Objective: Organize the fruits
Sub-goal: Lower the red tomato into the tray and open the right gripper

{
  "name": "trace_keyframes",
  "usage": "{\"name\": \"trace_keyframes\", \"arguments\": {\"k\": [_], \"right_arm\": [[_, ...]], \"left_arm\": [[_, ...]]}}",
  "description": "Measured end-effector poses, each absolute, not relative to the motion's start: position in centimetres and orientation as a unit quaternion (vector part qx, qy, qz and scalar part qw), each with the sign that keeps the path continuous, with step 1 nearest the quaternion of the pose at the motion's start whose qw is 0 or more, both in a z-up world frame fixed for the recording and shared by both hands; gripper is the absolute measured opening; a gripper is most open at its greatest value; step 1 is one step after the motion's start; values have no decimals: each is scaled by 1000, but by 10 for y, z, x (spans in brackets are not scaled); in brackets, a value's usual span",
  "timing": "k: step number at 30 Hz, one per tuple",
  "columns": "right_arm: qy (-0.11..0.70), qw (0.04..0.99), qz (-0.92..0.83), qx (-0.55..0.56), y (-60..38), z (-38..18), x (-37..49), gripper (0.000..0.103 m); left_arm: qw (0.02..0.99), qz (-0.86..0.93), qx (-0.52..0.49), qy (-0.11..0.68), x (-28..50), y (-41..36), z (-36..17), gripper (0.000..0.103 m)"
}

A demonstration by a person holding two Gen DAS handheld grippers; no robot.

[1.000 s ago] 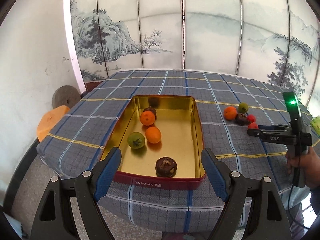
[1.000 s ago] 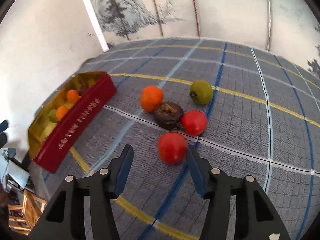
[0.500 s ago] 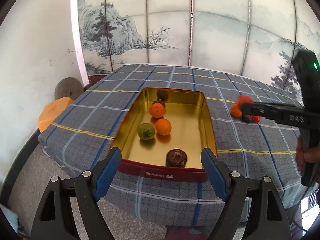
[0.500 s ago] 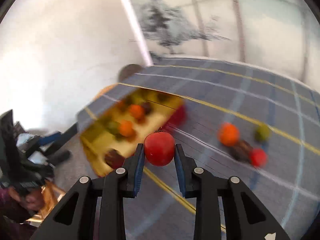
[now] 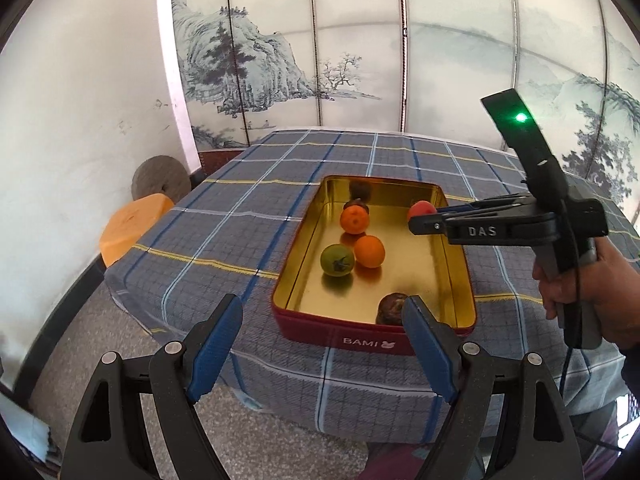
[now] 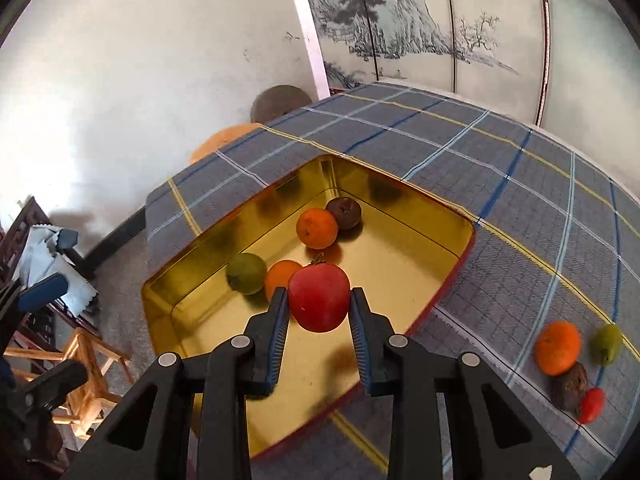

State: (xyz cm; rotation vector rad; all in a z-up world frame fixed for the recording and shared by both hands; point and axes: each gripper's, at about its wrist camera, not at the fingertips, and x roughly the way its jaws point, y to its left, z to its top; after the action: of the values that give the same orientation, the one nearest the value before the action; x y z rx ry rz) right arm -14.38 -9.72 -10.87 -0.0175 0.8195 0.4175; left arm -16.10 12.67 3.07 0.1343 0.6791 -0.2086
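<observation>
My right gripper (image 6: pixel 319 308) is shut on a red tomato (image 6: pixel 319 297) and holds it above the gold tin with red walls (image 6: pixel 464 258). In the left wrist view the right gripper (image 5: pixel 418 220) reaches over the tin's (image 5: pixel 360 338) far right side with the tomato (image 5: pixel 421 209). The tin holds two oranges (image 5: pixel 369 251), a green fruit (image 5: pixel 337 260) and dark brown fruits (image 5: pixel 390 307). On the cloth to the right lie an orange (image 6: pixel 558 347), a green fruit (image 6: pixel 607 343), a dark fruit (image 6: pixel 569 386) and a red tomato (image 6: pixel 591 404). My left gripper (image 5: pixel 322 350) is open and empty, in front of the tin.
The table has a blue plaid cloth (image 5: pixel 240 216) and ends just in front of the tin. An orange stool (image 5: pixel 132 226) and a round stone (image 5: pixel 160 178) stand at its left. A painted folding screen (image 5: pixel 360 52) is behind. A wooden stool (image 6: pixel 86 364) stands on the floor.
My right gripper closed on the red tomato, lifted it off the cloth and carried it left over the tin. My left gripper drew back from the tin and to the left.
</observation>
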Motion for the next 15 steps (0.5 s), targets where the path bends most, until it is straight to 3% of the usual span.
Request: {"name": "trace_keyframes", "arguments": {"k": [10, 15], "right_arm": [[406, 896, 180, -4, -89, -118, -122, 30], [385, 904, 186, 23, -97, -112, -127, 38]], "left_arm": [[930, -108, 69, 344, -160, 127, 25, 82], [928, -111, 74, 348, -161, 124, 24, 82]]}}
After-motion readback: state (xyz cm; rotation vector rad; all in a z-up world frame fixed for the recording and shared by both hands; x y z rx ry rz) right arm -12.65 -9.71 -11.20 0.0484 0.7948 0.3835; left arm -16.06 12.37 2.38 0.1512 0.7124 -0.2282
